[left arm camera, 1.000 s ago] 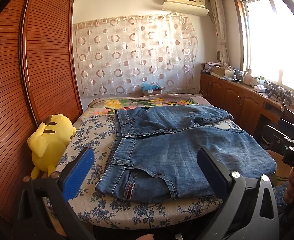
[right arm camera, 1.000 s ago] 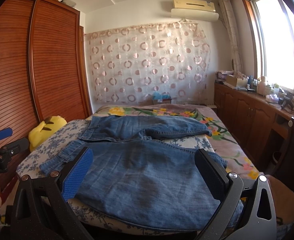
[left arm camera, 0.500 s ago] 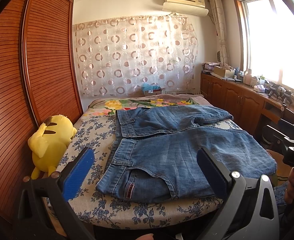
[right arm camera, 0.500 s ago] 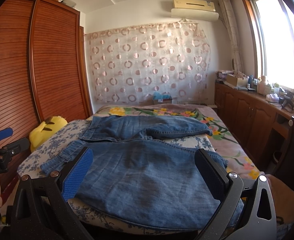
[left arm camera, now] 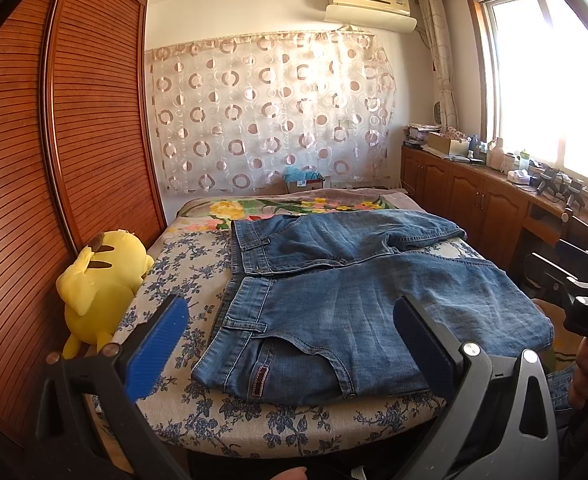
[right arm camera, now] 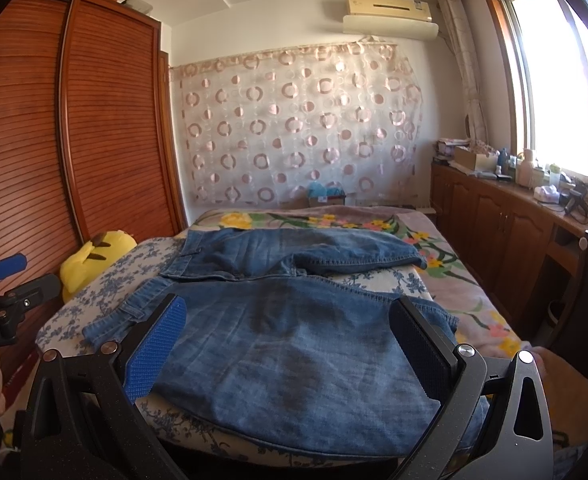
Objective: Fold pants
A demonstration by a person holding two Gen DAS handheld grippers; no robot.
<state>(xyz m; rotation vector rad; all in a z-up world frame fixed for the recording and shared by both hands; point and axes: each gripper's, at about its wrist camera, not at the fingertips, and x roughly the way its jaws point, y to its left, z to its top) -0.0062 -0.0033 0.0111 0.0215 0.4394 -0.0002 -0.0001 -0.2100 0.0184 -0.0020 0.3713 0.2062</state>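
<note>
Blue jeans (left arm camera: 357,292) lie spread on the bed, waistband to the left, one leg toward the far side and one along the near edge; they also show in the right wrist view (right arm camera: 294,336). My left gripper (left arm camera: 290,320) is open and empty, held before the bed's near edge by the waistband. My right gripper (right arm camera: 288,320) is open and empty, held over the near leg. Each gripper shows at the edge of the other's view: the right one (left arm camera: 585,308) and the left one (right arm camera: 2,292).
The bed (left arm camera: 198,268) has a blue-flowered sheet and a floral blanket (right arm camera: 333,220) at the far end. A yellow plush toy (left arm camera: 98,284) sits at the bed's left edge against the wooden wardrobe (left arm camera: 74,140). Cabinets (right arm camera: 505,220) with clutter run along the right wall.
The right wrist view has drifted very slightly; the jeans and both grippers are otherwise as before.
</note>
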